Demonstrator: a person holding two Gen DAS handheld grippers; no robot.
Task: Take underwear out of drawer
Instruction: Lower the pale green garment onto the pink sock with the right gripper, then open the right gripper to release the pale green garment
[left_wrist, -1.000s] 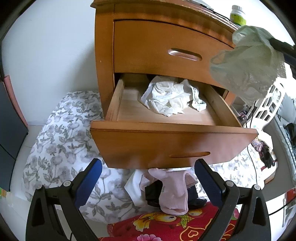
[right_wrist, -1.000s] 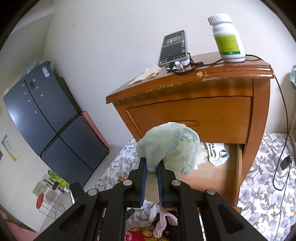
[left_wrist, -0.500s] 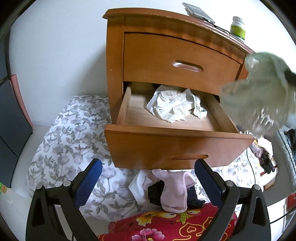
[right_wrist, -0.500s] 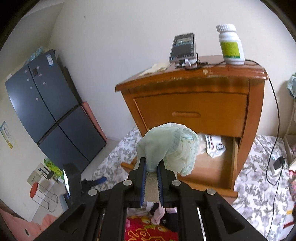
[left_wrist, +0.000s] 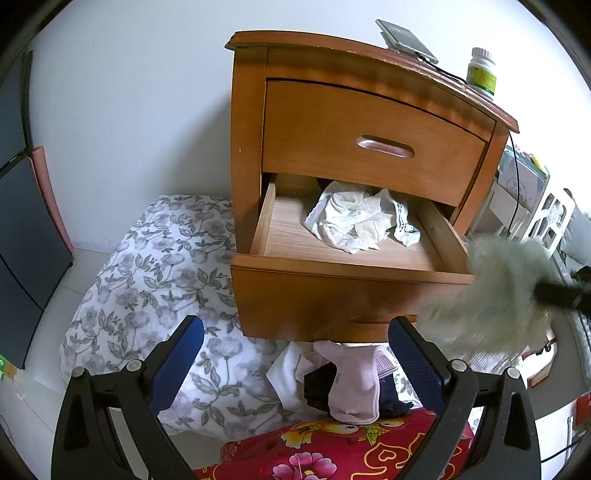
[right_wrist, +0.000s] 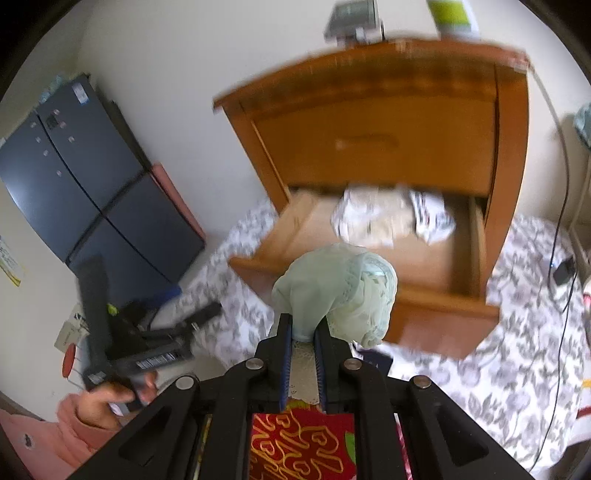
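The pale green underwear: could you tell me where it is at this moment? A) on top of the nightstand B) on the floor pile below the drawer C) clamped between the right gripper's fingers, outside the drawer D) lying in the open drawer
C: the pale green underwear bunches at the right gripper, whose fingers are closed on its fabric, in front of the open drawer; only whitish garments lie inside it.

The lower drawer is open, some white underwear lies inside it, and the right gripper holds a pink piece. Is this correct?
Only the colour is wrong: the right gripper holds a pale green piece, as the right wrist view shows. The lower drawer is open, with white underwear inside.
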